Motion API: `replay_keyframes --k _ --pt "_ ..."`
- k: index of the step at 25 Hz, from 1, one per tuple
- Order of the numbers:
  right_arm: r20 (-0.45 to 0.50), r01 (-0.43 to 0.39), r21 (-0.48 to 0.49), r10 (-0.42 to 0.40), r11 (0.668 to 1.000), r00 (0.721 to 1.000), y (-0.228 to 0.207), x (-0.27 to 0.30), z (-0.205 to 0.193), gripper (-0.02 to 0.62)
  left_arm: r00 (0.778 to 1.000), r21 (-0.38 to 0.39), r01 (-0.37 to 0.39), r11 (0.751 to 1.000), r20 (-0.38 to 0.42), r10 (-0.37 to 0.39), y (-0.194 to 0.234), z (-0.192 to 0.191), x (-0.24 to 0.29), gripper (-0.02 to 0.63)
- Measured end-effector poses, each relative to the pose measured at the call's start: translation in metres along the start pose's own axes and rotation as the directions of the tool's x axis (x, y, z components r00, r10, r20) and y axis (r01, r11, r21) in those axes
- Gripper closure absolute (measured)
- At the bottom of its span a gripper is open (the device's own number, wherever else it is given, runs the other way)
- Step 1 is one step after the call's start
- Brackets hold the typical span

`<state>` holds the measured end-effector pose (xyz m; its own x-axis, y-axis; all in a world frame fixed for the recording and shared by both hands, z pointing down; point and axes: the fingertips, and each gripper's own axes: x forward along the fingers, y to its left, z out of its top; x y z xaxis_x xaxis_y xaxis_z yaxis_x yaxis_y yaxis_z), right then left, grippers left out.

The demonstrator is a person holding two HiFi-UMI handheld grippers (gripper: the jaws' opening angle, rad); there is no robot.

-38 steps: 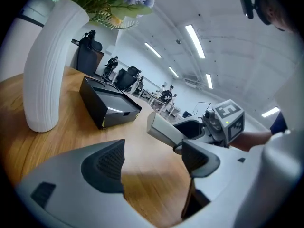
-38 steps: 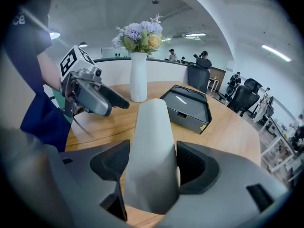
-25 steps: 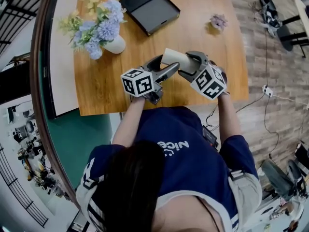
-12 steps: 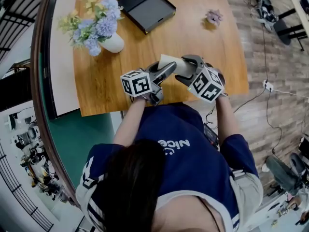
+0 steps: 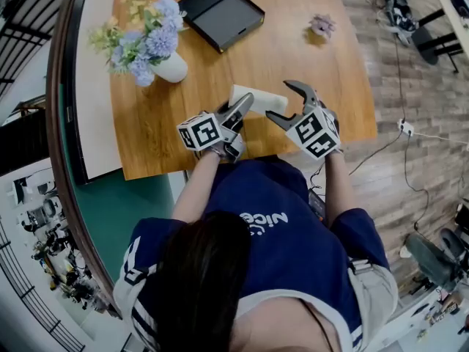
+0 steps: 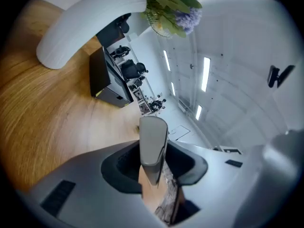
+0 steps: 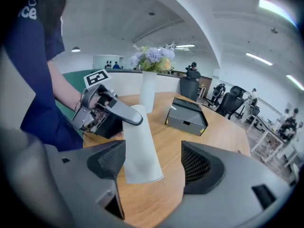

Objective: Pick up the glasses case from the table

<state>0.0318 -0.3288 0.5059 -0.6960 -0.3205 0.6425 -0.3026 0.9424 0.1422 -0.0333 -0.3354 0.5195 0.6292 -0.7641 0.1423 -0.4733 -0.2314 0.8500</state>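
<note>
So the left gripper [image 5: 238, 112] is clamped on the near-left end of the white glasses case [image 5: 258, 100]. Its jaws have just been closing, and from its own view the case end sits right between the pads. The case lies across the front part of the table [image 5: 322, 72], close to the edge. I honestly can't tell if its far end is off the wood yet. The right gripper [image 5: 277, 99] is at the other end with its jaws wide apart. They've just been opening and aren't touching the case, so my read is that the left now has the pickup. Next move, I'd guess, is a straight lift with the left while the right backs off so its claws don't snag the free end. A one-end grip on a long case could let it droop or twist. Around it: a vase of flowers [image 5: 165, 63] back left, a black tray [image 5: 220, 12] further back, and a small purple flower [image 5: 321, 26] off to the right. All are well apart from the case, so nothing blocks the lift.
</note>
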Motion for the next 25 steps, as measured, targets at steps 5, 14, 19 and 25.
replay_keyframes --k 5,14,19,25 --pt "0.077 0.22 0.184 -0.238 0.958 0.968 -0.026 -0.017 -0.01 0.255 0.987 -0.108 -0.015 0.994 0.155 0.032 0.017 0.019 -0.02 0.46" --pt "0.046 0.417 0.582 -0.54 0.699 0.841 -0.035 -0.037 -0.059 0.342 0.958 -0.207 0.017 0.978 0.285 0.044 0.022 0.028 -0.047 0.46" --pt "0.027 0.444 0.555 -0.549 0.703 0.835 -0.027 -0.036 -0.061 0.377 0.947 -0.274 0.082 0.958 0.321 0.011 0.02 0.021 -0.054 0.46" --pt "0.04 0.49 0.516 -0.591 0.703 0.806 -0.026 -0.041 -0.052 0.586 0.943 -0.274 0.109 0.955 0.333 -0.013 0.015 0.019 -0.059 0.46"
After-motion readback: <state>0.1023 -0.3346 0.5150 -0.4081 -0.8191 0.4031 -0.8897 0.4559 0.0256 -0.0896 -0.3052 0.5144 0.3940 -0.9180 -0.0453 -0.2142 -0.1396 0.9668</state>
